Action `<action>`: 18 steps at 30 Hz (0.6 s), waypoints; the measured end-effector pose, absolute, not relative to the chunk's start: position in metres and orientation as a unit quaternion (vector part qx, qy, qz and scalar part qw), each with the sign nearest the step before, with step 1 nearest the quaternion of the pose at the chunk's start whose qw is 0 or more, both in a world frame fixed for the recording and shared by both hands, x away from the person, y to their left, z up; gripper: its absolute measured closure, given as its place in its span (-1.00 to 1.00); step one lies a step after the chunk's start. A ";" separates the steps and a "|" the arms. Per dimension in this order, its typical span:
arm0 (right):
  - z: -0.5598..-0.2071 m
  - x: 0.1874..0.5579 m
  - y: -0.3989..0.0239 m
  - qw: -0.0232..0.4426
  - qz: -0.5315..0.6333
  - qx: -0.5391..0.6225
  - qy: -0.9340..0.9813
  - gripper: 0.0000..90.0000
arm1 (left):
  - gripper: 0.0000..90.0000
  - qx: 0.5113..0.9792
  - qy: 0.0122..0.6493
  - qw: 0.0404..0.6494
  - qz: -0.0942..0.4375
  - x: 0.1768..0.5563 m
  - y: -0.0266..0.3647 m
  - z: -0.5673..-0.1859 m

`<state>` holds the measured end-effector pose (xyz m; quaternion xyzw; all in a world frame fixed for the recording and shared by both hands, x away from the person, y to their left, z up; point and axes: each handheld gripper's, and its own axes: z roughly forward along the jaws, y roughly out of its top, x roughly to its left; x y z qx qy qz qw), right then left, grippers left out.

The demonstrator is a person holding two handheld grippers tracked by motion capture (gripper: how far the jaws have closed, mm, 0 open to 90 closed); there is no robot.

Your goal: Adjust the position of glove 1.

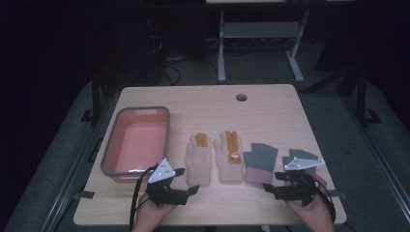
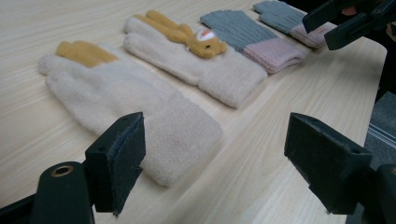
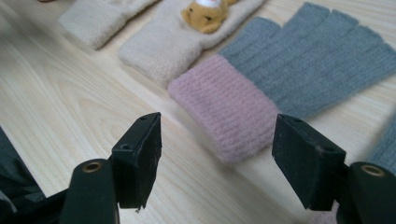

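My left gripper point(image 2: 212, 163) stands wide open and empty, just short of the cream glove's point(image 2: 130, 112) cuff. My right gripper point(image 3: 217, 163) is equally wide and empty before the grey glove's point(image 3: 289, 79) pink ribbed cuff. By my judgement nothing is begun: four gloves lie flat in a row, the bear glove point(image 1: 230, 157) between, a second grey glove point(image 1: 300, 157) far right. The pink bin point(image 1: 109, 154), rigid with a grey rim, sits left on the wood-grain table point(image 1: 270, 111).

Table point(image 1: 270, 104) holds pink tub point(image 1: 136, 140) at 9 o'clock. Four gloves in row at centre: two cream point(image 1: 199, 164) point(image 1: 229, 160), two grey point(image 1: 260, 162) point(image 1: 300, 155). Left gripper point(image 1: 189, 181) at 7 o'clock, right gripper point(image 1: 270, 181) at 5 o'clock, both hand-held.
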<state>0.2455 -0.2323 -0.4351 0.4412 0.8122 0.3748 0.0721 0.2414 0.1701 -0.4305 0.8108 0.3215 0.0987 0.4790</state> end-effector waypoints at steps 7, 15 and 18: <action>-0.430 0.247 -0.230 0.073 0.369 0.432 0.820 -0.27 | -0.54 0.810 0.324 0.480 0.099 0.240 0.171 -0.430; -0.415 0.256 -0.218 0.069 0.361 0.413 0.833 -0.27 | -0.54 0.812 0.320 0.477 0.103 0.238 0.170 -0.428; -0.408 0.260 -0.214 0.074 0.358 0.402 0.839 -0.28 | -0.55 0.813 0.319 0.476 0.103 0.238 0.171 -0.429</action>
